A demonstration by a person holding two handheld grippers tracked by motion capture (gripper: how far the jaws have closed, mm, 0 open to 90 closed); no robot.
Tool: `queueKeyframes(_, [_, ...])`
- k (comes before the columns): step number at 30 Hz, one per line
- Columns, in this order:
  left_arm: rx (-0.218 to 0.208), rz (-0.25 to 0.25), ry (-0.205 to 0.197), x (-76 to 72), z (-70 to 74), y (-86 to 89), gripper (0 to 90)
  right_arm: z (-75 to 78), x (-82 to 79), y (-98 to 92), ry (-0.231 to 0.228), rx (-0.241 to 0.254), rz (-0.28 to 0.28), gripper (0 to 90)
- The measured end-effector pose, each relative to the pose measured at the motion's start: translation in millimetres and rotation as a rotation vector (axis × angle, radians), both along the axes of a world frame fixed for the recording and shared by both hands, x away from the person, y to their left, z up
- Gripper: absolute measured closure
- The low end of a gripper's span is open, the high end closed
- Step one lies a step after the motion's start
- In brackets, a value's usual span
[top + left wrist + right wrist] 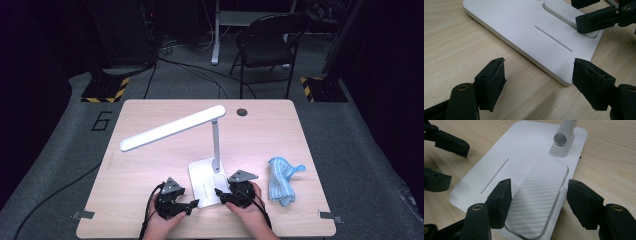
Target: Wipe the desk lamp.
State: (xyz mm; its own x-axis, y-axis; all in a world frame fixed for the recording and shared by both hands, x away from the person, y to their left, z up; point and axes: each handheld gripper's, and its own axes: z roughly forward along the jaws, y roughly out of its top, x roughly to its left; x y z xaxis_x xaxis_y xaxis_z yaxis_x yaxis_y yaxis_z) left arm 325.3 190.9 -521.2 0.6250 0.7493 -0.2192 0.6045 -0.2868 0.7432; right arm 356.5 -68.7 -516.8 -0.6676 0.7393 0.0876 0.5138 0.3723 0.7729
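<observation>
From above, I see a white desk lamp point(207, 165) standing near the middle of the wooden counter point(150, 210), its flat base point(202, 185) toward my side and its long light bar point(172, 128) slanting out to the left over the wood. My left gripper point(192, 204) sits just off the near left corner of the base, and my right gripper point(218, 192) sits at the base's near right edge, both hands low at the counter's front. A crumpled blue cloth point(281, 180) lies to the right of the lamp, apart from it. In the left gripper view, my jaws stand apart with nothing between the pads point(496, 82) but bare wood and the near corner of the base point(529, 32); the corner lies just ahead of the right-hand pad, and I cannot tell whether it touches. Farther off, one jaw of my other gripper point(596, 20) rests over the ribbed panel point(562, 10) set into the base. In the right gripper view, my jaws are wide and hold nothing: one pad point(501, 200) hangs over the base beside the ribbed panel point(541, 195), the other stands out past the edge of the base, over the wood, so the panel's end lies between them. The lamp's stem point(564, 137) rises from the far end of the base point(506, 155), and my left gripper's jaws point(444, 157) show at the upper left.
</observation>
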Motion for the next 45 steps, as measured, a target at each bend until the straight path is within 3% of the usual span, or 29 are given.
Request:
queueKeyframes(8, [0.005, 0.016, -0.007, 6.2, 0.8, 9.4, 26.1, 0.1, -1.9, -0.3, 0.000, 0.007, -0.003, 39.2])
queueKeyframes(15, [0.010, 0.040, -0.032, 11.7, 1.9, 17.7, 25.6, -0.2, -3.0, 2.0, -0.011, 0.005, 0.030, 41.3])
queueKeyframes(25, [0.007, 0.063, -0.038, 22.0, 1.1, 27.7, 24.3, -0.3, -3.5, 2.9, -0.002, 0.012, 0.065, 42.7])
queueKeyframes(30, [0.025, 0.042, -0.046, 28.5, -1.2, 28.0, 22.1, 0.5, -1.6, -2.7, -0.014, 0.001, 0.047, 44.9])
queueKeyframes(38, [0.011, 0.033, -0.049, 35.0, -2.5, 24.1, 20.9, 0.8, 2.6, -18.1, -0.011, 0.010, -0.049, 43.1])
queueKeyframes(39, [0.009, 0.030, -0.049, 35.7, -2.9, 23.0, 20.9, 1.1, 2.5, -19.9, -0.017, 0.002, -0.040, 42.7])
queueKeyframes(45, [0.022, 0.006, -0.056, 41.0, -3.0, 15.8, 20.9, 6.7, -13.4, -24.4, -0.015, 0.035, -0.044, 38.8])
